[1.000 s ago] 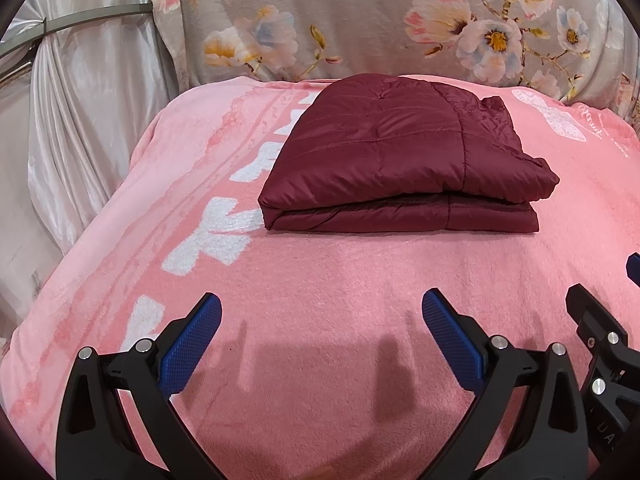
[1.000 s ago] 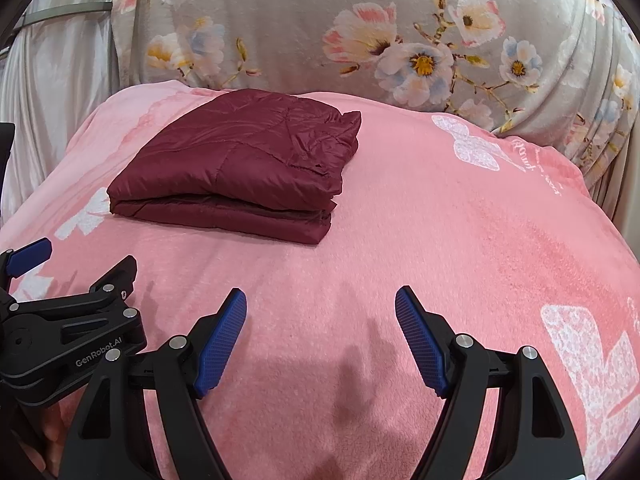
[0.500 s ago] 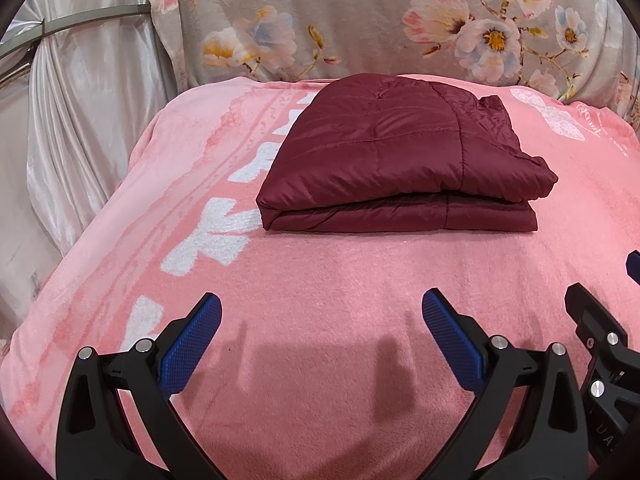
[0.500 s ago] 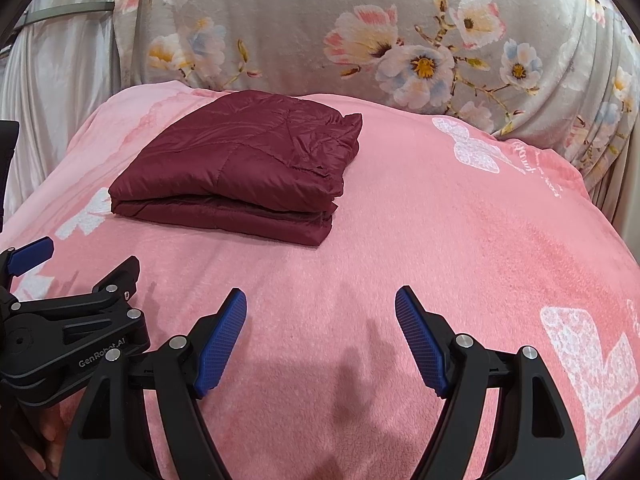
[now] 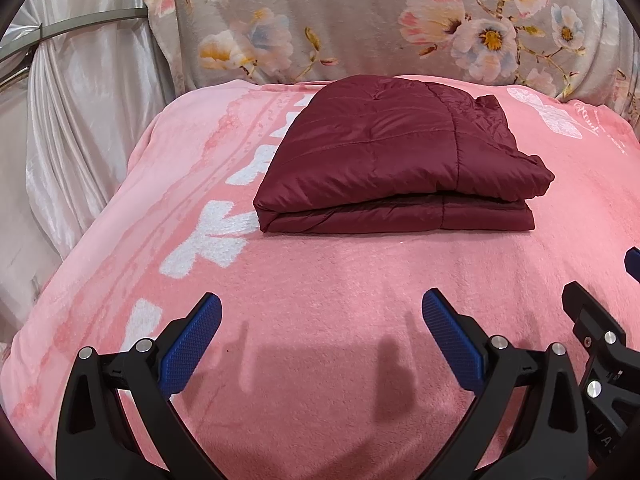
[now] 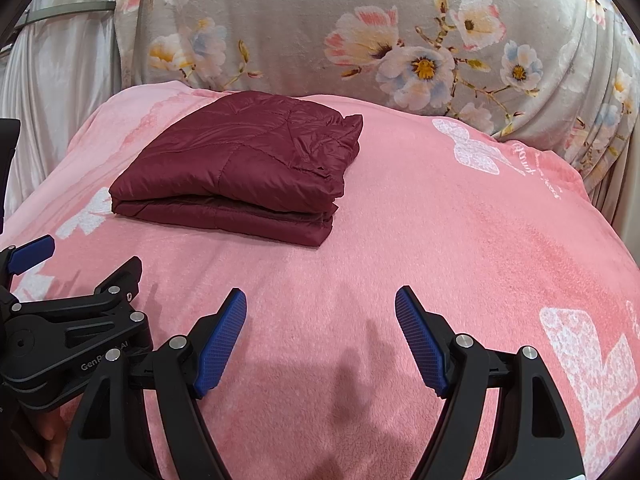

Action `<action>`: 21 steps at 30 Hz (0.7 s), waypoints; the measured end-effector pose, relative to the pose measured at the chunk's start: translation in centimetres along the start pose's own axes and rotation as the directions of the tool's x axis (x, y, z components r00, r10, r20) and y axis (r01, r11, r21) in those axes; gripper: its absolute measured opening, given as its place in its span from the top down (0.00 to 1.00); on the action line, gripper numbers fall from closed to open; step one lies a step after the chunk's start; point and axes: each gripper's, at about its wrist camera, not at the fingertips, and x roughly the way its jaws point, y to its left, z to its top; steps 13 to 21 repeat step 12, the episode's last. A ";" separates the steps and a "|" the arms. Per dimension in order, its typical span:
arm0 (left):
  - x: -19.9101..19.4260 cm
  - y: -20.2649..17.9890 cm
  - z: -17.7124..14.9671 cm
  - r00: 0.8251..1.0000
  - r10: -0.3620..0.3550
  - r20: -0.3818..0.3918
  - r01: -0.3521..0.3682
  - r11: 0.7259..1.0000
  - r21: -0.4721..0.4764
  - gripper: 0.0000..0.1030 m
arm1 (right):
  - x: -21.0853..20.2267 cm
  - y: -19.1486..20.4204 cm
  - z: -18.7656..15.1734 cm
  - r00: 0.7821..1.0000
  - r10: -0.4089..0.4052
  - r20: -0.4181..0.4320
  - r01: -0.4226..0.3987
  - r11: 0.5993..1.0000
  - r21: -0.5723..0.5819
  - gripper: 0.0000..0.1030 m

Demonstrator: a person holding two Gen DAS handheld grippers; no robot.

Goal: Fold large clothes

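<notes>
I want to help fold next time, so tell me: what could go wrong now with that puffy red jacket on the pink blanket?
The folded jacket is puffy and its top layer bulges over the lower one, so it may spring open or slide apart. Both the left gripper and the right gripper are open and apart from it, so nothing holds it. The pink blanket looks soft and rounded, so a nudge could tip the stack.

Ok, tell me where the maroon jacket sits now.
The folded maroon jacket lies on the pink blanket, centre-far in the left wrist view and upper left in the right, near the floral cover.
</notes>
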 end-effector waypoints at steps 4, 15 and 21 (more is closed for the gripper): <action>0.0 -0.1 0.0 1.000 0.001 0.001 -0.001 1.000 0.004 0.05 | -0.1 0.1 0.1 1.000 -0.001 0.000 0.001 1.000 0.000 0.28; 0.0 -0.2 0.1 1.000 0.001 0.002 -0.001 1.000 0.011 0.05 | -0.1 0.2 0.1 1.000 -0.002 0.002 0.002 1.000 0.000 0.28; 0.0 -0.2 0.1 1.000 0.001 0.002 -0.001 1.000 0.011 0.05 | -0.1 0.2 0.1 1.000 -0.002 0.002 0.002 1.000 0.000 0.28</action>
